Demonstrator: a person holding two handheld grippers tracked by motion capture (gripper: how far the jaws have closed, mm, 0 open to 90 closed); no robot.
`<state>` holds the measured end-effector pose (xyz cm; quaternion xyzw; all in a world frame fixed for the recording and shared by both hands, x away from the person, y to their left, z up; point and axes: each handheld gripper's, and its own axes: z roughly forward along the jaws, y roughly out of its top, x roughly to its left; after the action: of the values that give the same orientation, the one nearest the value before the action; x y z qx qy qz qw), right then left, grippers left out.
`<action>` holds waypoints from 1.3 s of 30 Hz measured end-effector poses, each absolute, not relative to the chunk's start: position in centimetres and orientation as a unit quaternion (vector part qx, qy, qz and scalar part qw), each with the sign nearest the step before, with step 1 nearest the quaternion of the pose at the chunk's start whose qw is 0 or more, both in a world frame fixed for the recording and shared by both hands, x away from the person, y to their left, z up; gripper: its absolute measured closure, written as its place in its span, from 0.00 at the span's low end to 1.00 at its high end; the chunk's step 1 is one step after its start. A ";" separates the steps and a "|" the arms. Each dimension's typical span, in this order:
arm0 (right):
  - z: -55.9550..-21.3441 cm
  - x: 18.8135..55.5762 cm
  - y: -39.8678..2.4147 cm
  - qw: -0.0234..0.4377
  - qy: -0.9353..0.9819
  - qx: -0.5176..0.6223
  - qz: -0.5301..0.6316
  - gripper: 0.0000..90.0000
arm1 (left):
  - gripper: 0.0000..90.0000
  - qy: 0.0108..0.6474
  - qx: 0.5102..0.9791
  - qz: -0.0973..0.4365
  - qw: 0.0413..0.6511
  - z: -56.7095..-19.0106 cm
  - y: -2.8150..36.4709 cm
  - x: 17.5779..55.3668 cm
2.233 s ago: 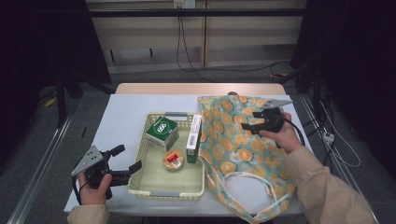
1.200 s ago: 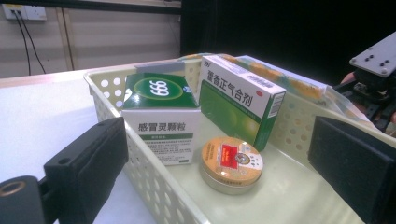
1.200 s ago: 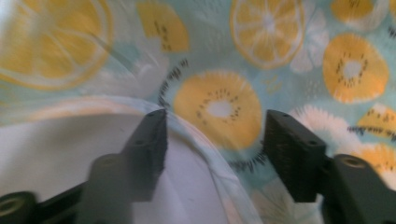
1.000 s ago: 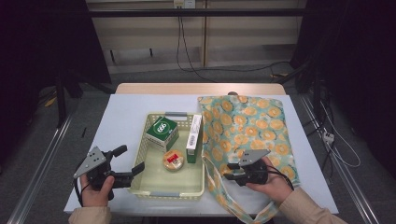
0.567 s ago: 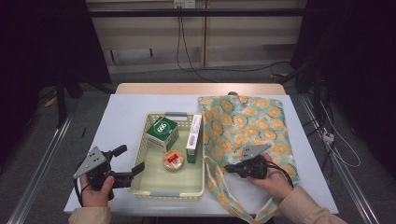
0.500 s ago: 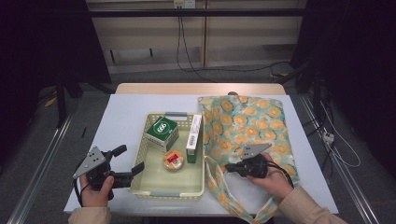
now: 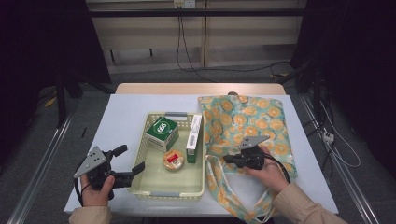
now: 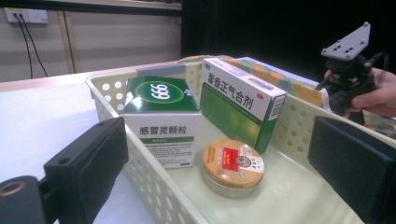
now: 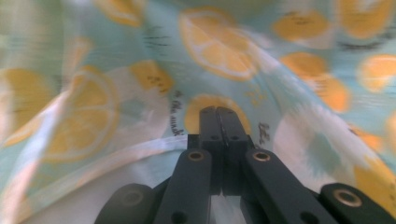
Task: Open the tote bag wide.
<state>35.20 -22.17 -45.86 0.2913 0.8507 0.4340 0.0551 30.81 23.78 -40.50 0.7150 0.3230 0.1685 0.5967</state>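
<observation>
Basket [image 7: 196, 184], two boxes [image 7: 162, 132], one tin [image 7: 173, 159], one bag [image 7: 247, 116]

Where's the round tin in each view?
High view: round tin lies in the basket, left of the tall box.
Left gripper view: lower centre, on the basket floor in front of the same box.
Right gripper view: not in it.
Shared landmark: the green 666 box.

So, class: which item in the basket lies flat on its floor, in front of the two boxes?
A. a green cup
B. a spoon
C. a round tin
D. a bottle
C: a round tin with a red label lies flat on the basket floor, in front of both boxes.
</observation>
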 end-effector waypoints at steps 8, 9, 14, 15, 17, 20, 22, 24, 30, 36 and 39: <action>-45.1 32.6 -22.0 0.056 0.857 0.258 0.441 0.68 | 0.06 0.324 0.712 0.169 0.600 -40.4 24.0 30.8; -45.1 32.6 -22.0 0.056 0.857 0.258 0.441 0.68 | 0.06 0.324 0.710 0.170 0.602 -40.4 23.9 30.8; -45.5 32.3 -22.9 0.093 0.875 0.263 0.397 0.56 | 0.06 0.319 0.713 0.171 0.600 -40.2 23.9 30.7; -45.7 32.4 -23.2 0.084 0.874 0.269 0.395 0.56 | 0.06 0.319 0.713 0.171 0.601 -40.2 23.9 30.7; -45.9 32.4 -23.5 0.076 0.872 0.276 0.396 0.57 | 0.06 0.319 0.713 0.171 0.601 -40.3 23.8 30.7; -45.7 32.2 -23.3 0.090 0.878 0.275 0.381 0.65 | 0.06 0.320 0.713 0.170 0.600 -40.3 23.8 30.8; -45.8 32.2 -23.3 0.084 0.876 0.275 0.388 0.76 | 0.06 0.321 0.714 0.169 0.598 -40.3 23.8 30.8; -45.9 32.1 -23.3 0.079 0.876 0.269 0.392 0.89 | 0.06 0.322 0.713 0.170 0.599 -40.3 23.8 30.8; -45.8 32.3 -23.1 0.063 0.874 0.270 0.399 1.00 | 0.06 0.317 0.715 0.171 0.599 -40.2 23.5 30.8; -45.9 34.1 -22.7 0.082 0.864 0.295 0.399 1.00 | 0.06 0.320 0.716 0.169 0.598 -40.4 23.5 31.0; -46.0 36.0 -22.3 0.086 0.852 0.319 0.405 1.00 | 0.06 0.319 0.716 0.168 0.597 -40.4 23.6 31.0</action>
<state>36.01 -22.26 -45.97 0.3192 0.8523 0.4053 0.0858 30.96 23.59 -40.37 0.7161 0.3193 0.1681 0.5975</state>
